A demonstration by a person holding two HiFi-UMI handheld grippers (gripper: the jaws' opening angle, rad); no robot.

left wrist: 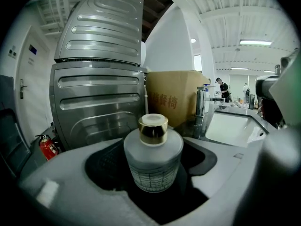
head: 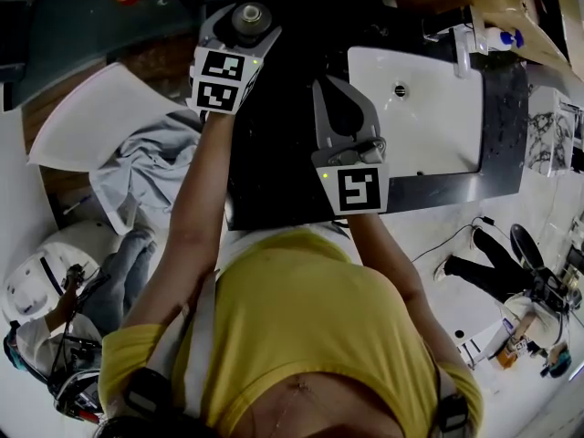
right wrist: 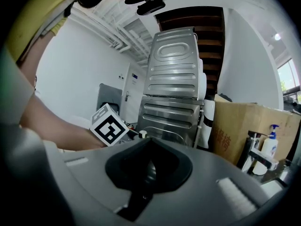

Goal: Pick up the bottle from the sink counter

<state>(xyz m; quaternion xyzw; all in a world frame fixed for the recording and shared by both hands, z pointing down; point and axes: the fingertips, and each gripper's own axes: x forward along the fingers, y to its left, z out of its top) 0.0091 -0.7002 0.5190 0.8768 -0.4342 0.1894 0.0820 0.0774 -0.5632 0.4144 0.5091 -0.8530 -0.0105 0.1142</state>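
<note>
A squat frosted bottle [left wrist: 153, 159] with a gold cap stands upright between the jaws of my left gripper [left wrist: 155, 145]. Dark gaps show on both sides of it, and I see no pad pressing on it. Its base is hidden behind the jaws. From the head view the bottle's cap [head: 250, 14] shows inside the left gripper [head: 248, 18] over the dark sink counter [head: 274, 153]. My right gripper [head: 332, 85] hovers over the counter beside the white sink [head: 456, 144], shut and empty; its jaws [right wrist: 148, 142] meet at the tip.
A ridged metal appliance [left wrist: 99, 93] and a cardboard box [left wrist: 171, 100] stand behind the bottle. A faucet [left wrist: 201, 102] and a soap dispenser [right wrist: 269, 145] are at the sink. A red fire extinguisher [left wrist: 47, 147] stands at the left. Grey cloth [head: 146, 167] lies on the floor.
</note>
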